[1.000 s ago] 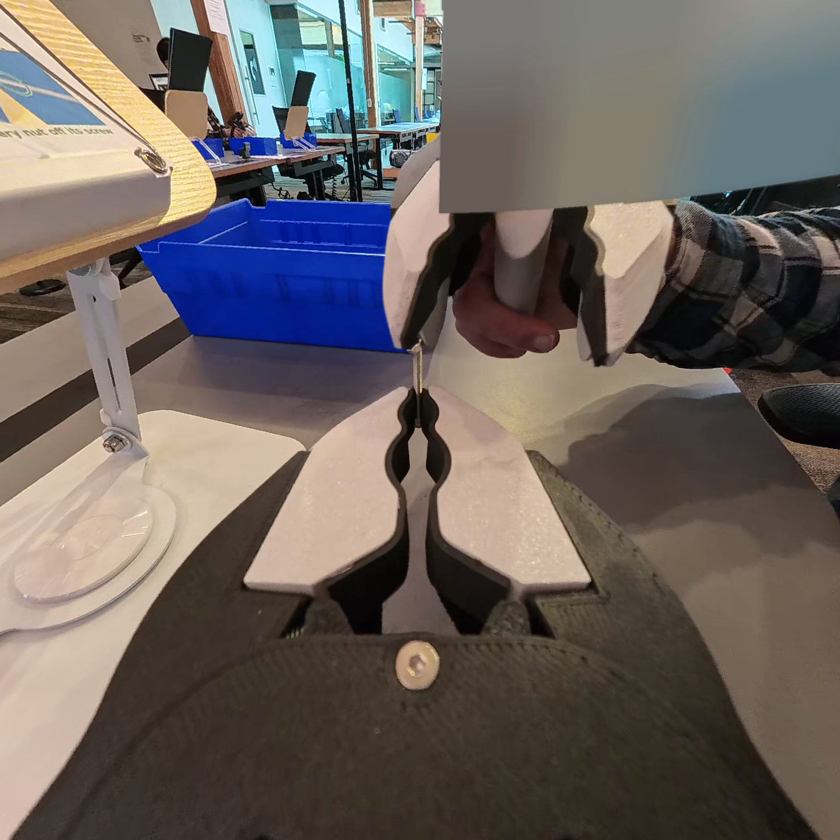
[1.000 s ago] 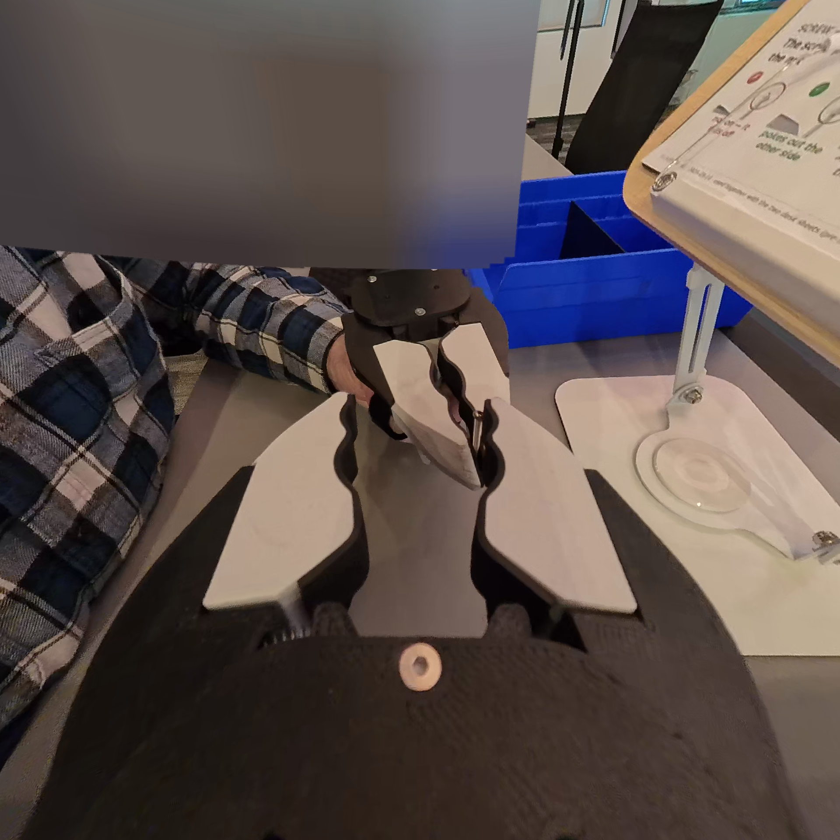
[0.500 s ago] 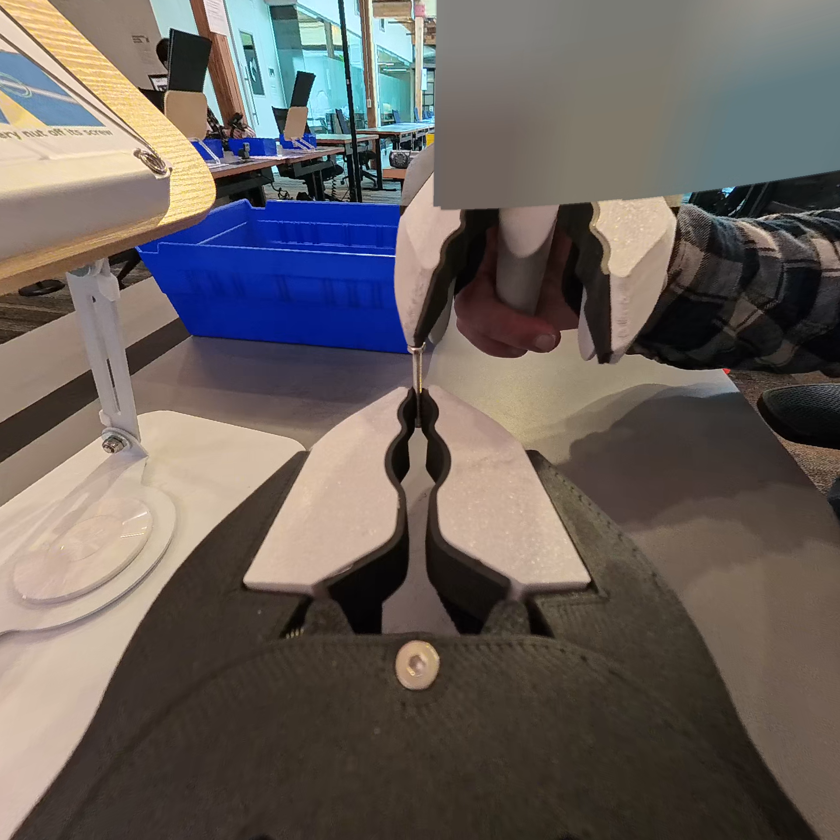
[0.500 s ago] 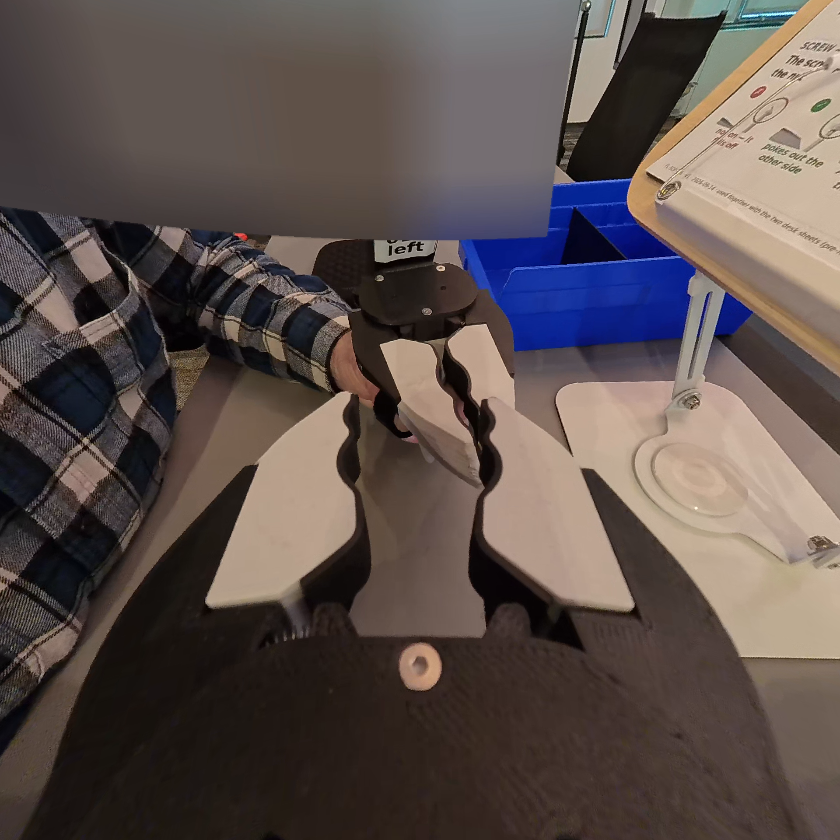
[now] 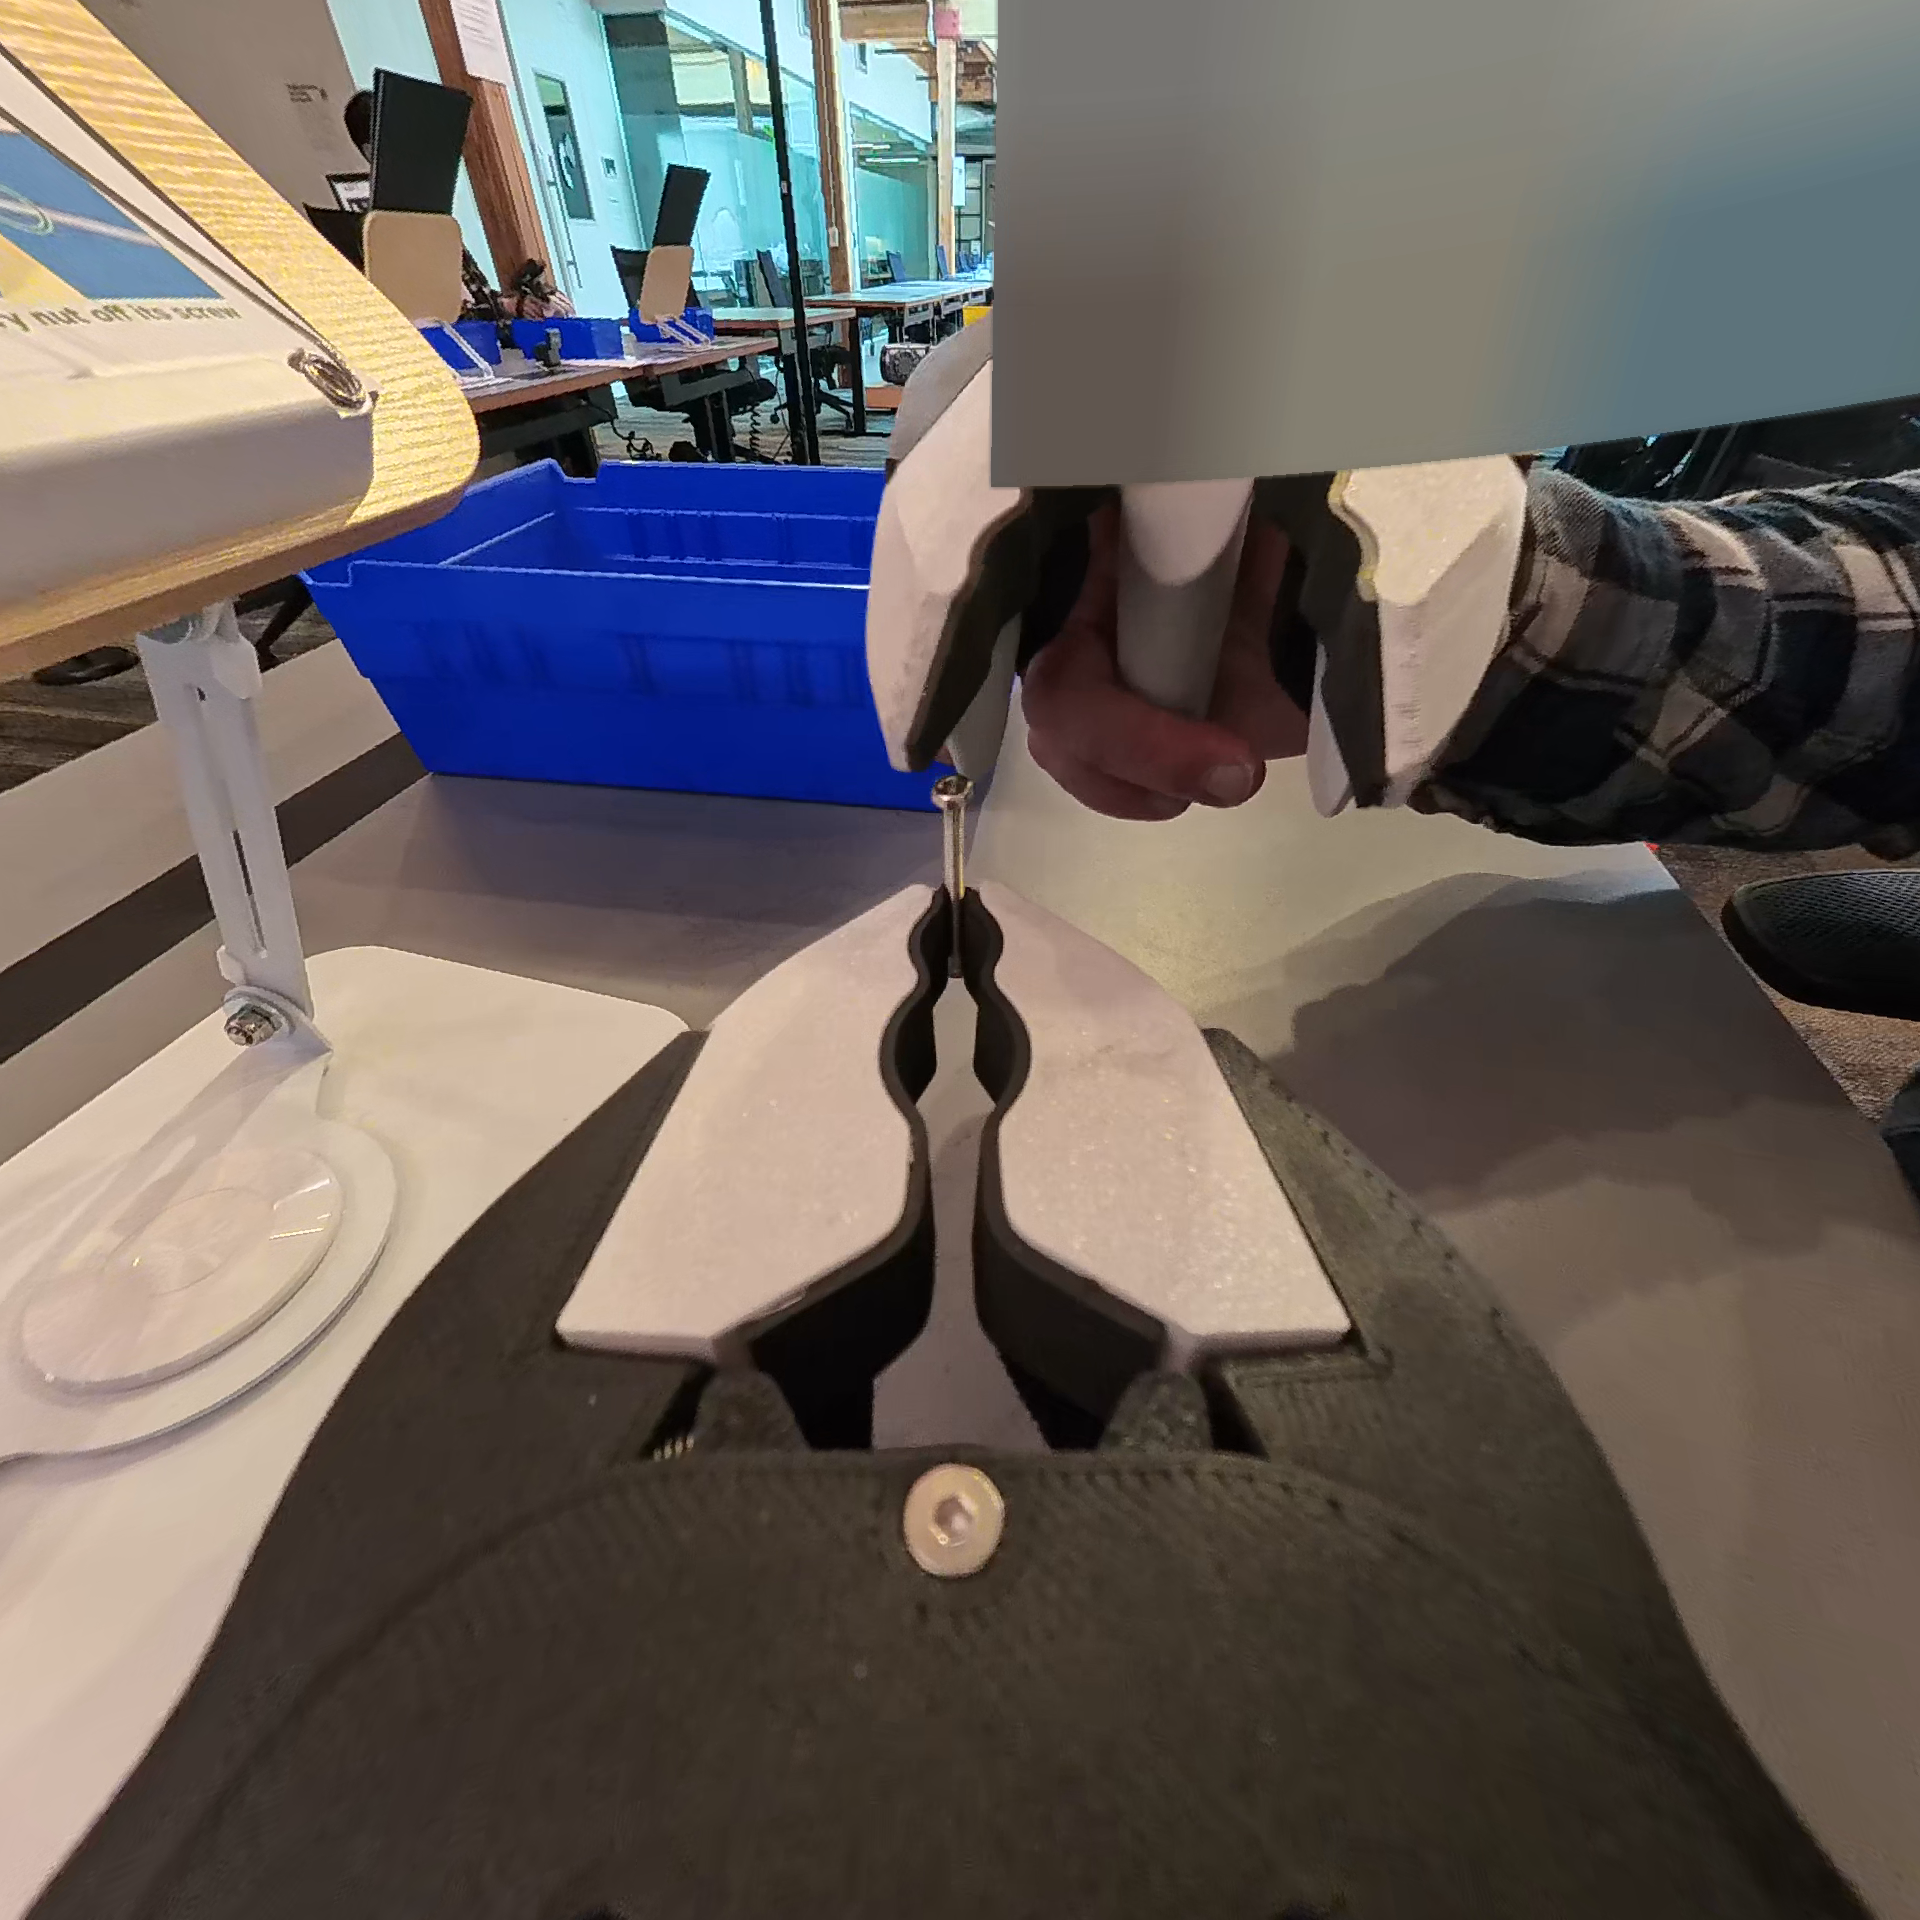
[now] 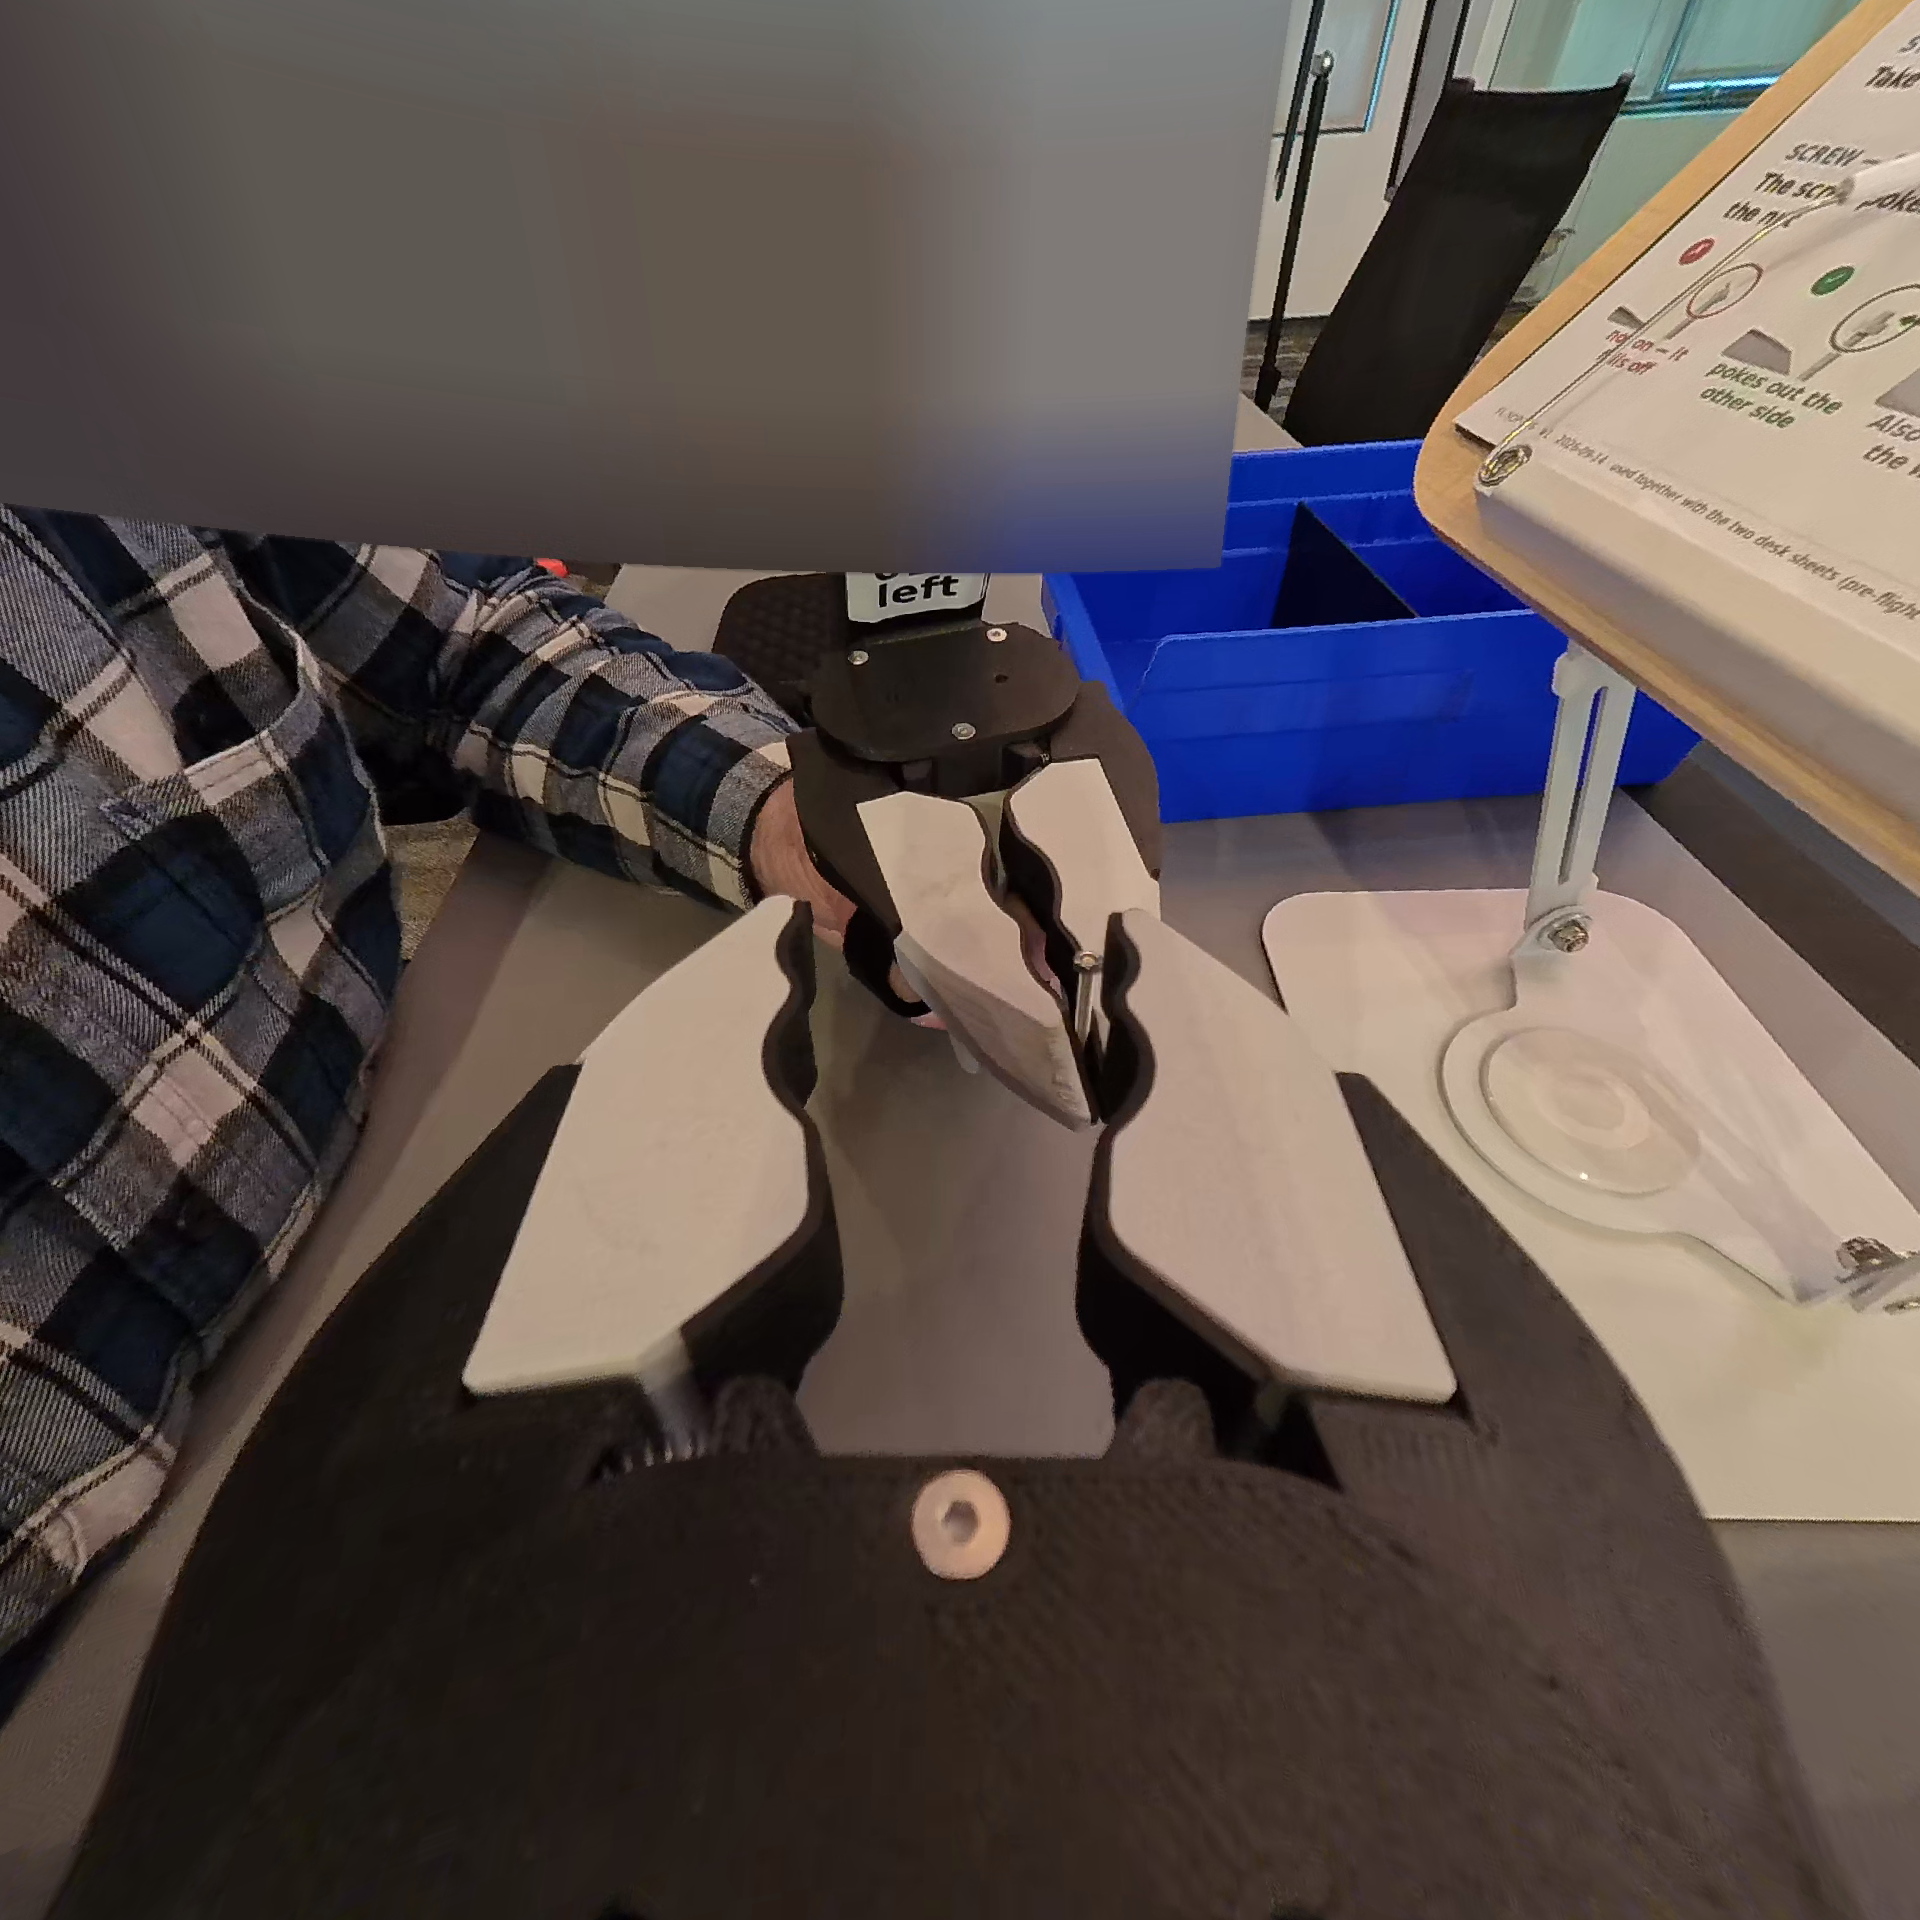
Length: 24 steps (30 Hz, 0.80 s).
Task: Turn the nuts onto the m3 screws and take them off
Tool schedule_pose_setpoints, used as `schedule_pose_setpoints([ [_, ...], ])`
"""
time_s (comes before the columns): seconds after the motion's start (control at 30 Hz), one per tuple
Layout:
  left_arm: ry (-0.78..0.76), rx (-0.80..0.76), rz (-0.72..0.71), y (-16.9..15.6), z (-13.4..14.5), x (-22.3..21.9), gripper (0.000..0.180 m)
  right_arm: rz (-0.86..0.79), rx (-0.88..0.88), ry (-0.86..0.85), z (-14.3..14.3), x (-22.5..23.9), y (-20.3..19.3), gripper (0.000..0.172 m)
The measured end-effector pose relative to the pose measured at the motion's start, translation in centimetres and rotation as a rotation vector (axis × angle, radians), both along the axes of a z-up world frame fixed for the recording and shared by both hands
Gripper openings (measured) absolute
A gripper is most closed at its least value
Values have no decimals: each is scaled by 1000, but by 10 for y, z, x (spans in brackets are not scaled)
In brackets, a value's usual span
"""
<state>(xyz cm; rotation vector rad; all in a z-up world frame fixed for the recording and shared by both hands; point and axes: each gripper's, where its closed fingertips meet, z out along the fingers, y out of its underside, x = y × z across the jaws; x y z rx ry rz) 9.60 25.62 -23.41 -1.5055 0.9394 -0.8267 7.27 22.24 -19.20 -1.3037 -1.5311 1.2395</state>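
Note:
In the left wrist view my left gripper (image 5: 956, 920) is shut on a thin silver screw (image 5: 952, 842). It pinches the lower shaft at the very fingertips, and the screw stands upright with its head on top. My right gripper (image 5: 1132, 769) hangs open just beyond, pointing down, with one fingertip (image 5: 925, 743) a little above the screw head. In the right wrist view my right gripper (image 6: 956, 987) is open and holds nothing. The left gripper (image 6: 1081, 1101) reaches in between its fingers. The screw (image 6: 1084, 997) stands close beside the right-hand finger (image 6: 1132, 997).
A blue bin (image 5: 623, 644) stands at the back of the grey table (image 5: 1455, 1091), and also shows in the right wrist view (image 6: 1351, 665). A wooden board with a printed sheet (image 5: 156, 364) sits on a white stand and base plate (image 5: 468, 1070). A plaid sleeve (image 6: 208, 935) is at the left. The left gripper's tips are roughly 5 cm from the right gripper's.
The right gripper's fingertip has lifted slightly off the screw, so the head now shows clear below it. The left gripper stays shut on the screw, which has not shifted.

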Motion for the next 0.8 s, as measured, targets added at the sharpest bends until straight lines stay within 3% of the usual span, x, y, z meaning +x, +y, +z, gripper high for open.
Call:
schedule_pose_setpoints([
  [0.8, -30, 5, -24, -4, 6, 2, 2, 40, -41, 93, 2, 3, -4, 48],
])
